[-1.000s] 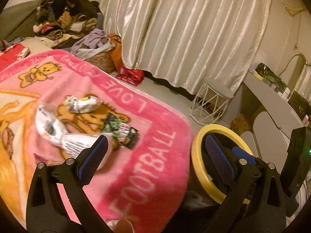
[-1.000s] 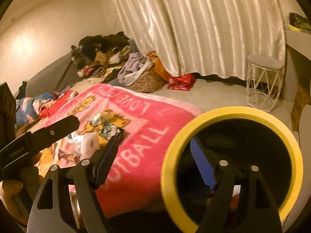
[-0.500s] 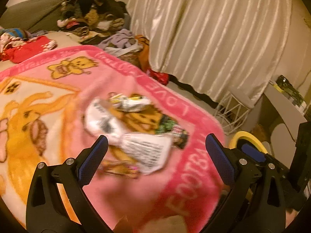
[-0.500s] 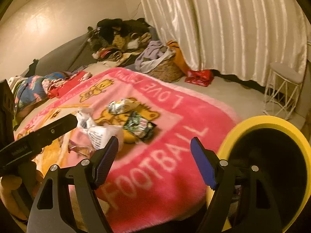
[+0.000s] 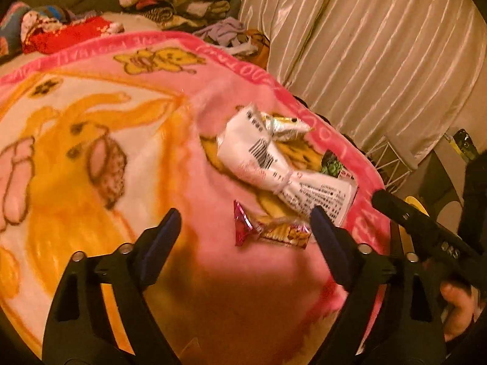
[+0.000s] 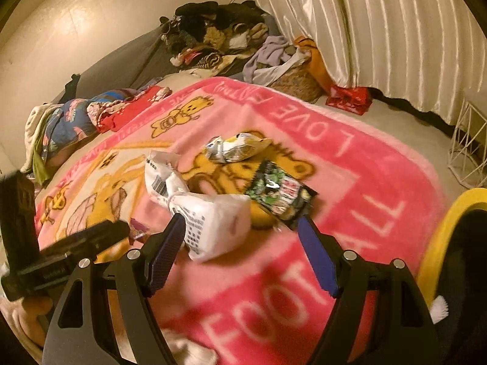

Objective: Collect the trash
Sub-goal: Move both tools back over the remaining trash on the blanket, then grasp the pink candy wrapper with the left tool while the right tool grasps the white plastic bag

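My left claw [image 5: 245,223] hangs spread and empty above the pink wrapper [image 5: 271,231]. My right claw [image 6: 242,232] is spread, empty, framing the white bag [image 6: 210,222]. Both lie on the pink blanket [image 6: 350,182]; yellow bin [image 6: 441,237] beside.

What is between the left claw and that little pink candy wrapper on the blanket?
Nothing visible. The left claw is open, and the pink candy wrapper lies flat on the pink blanket in the gap between its fingers. The white knotted bag lies just beyond it, not in the way.
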Motion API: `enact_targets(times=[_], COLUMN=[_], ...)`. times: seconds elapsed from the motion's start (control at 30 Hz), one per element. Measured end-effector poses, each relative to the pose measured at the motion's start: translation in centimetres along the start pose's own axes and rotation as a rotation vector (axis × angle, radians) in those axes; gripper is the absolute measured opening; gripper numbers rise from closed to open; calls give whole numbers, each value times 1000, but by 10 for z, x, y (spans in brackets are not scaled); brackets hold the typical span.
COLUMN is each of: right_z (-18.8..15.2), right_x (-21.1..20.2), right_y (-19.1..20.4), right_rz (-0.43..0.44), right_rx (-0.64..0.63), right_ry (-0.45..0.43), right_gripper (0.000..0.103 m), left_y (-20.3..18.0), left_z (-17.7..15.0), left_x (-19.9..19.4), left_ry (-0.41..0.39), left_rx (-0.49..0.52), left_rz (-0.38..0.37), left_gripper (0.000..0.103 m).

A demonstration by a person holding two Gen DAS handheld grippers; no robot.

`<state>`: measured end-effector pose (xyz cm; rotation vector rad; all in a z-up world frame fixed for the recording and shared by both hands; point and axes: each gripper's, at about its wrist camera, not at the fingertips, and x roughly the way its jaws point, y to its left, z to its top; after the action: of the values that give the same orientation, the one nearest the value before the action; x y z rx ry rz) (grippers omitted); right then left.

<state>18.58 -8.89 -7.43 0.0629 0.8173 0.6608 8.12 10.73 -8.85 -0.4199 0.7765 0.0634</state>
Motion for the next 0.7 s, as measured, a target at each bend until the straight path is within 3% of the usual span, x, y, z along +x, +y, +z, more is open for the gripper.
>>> enact_targets(times=[0.17, 0.33, 0.47, 0.53, 0.7], right_z=[5, 3, -5, -7, -10], right_x=[24, 37, 38, 33, 16], right_y=[4, 9, 16, 17, 19], right_rz=[28, 77, 106, 112, 108], right_rx=[14, 18, -3, 4, 14], right_ry=[47, 80, 77, 68, 14], right_gripper=[73, 54, 42, 37, 34], left_y=[5, 5, 2, 1, -2], left_z=[-5, -10, -12, -12, -9], left_x=[12, 20, 22, 21, 16], left_ry=[56, 87, 94, 86, 66], left_rx=[-38, -52, -46, -40, -20], left_rz=[-59, -96, -118, -126, -134], left_gripper=[60, 44, 21, 16, 12])
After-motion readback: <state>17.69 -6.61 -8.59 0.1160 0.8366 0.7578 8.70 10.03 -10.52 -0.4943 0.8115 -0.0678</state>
